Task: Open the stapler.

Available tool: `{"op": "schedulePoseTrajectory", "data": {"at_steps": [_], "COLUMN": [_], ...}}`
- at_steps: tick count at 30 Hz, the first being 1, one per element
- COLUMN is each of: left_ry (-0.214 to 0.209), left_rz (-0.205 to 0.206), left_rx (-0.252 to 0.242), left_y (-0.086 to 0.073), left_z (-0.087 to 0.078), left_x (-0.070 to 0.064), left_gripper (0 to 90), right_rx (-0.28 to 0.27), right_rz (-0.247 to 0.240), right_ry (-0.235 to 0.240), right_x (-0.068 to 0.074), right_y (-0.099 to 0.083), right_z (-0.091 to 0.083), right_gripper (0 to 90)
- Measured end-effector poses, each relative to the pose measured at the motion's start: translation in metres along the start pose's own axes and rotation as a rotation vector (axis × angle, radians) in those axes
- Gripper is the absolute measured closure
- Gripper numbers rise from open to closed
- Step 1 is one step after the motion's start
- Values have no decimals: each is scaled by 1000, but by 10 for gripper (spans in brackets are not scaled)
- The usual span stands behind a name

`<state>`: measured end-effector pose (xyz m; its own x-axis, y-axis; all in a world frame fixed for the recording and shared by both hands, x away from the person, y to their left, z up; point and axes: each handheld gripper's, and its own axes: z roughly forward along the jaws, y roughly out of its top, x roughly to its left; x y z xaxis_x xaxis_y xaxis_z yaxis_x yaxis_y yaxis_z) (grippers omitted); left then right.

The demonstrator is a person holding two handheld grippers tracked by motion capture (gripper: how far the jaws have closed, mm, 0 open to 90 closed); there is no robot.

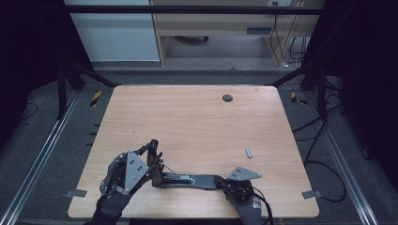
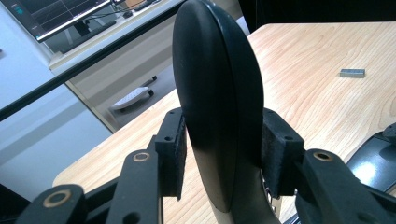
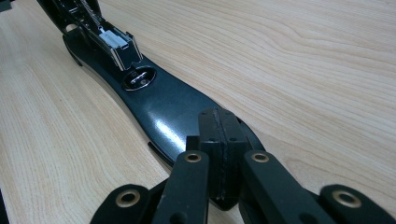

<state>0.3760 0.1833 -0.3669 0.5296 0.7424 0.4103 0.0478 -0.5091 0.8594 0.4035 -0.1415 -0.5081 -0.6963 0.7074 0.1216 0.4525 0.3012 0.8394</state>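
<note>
Near the table's (image 1: pixel 197 117) front edge, the right gripper (image 3: pixel 219 154) presses its closed jaws down on the stapler's (image 1: pixel 187 180) flat base. The left gripper (image 2: pixel 219 154) clamps the raised stapler top (image 2: pixel 215 93). A small staple strip (image 1: pixel 248 153) lies toward the right edge. A dark round hole (image 1: pixel 227 98) sits near the far edge, across open wood.

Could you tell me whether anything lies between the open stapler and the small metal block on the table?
Nothing visible does. The stapler, held by the left gripper and right gripper, has bare table between it and the block.
</note>
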Motion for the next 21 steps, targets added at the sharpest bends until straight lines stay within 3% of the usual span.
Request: {"op": "schedulePoseTrajectory", "data": {"at_steps": [5,10,21], "left_ry": [15,15,16], "left_rz": [-14,-78,-110], "left_rx": [5,-5,-15], "left_y": [-3,-13,-22], "left_z": [-3,-10,-15], "left_x": [4,17,26], "left_gripper": [556,551,542], "right_rx": [1,0,-1], "right_rz": [2,1,-1], "right_ry": [1,5,4], "right_x": [0,0,0], "right_y": [0,0,0], "right_z": [0,0,0], "right_gripper": [900,900,900]}}
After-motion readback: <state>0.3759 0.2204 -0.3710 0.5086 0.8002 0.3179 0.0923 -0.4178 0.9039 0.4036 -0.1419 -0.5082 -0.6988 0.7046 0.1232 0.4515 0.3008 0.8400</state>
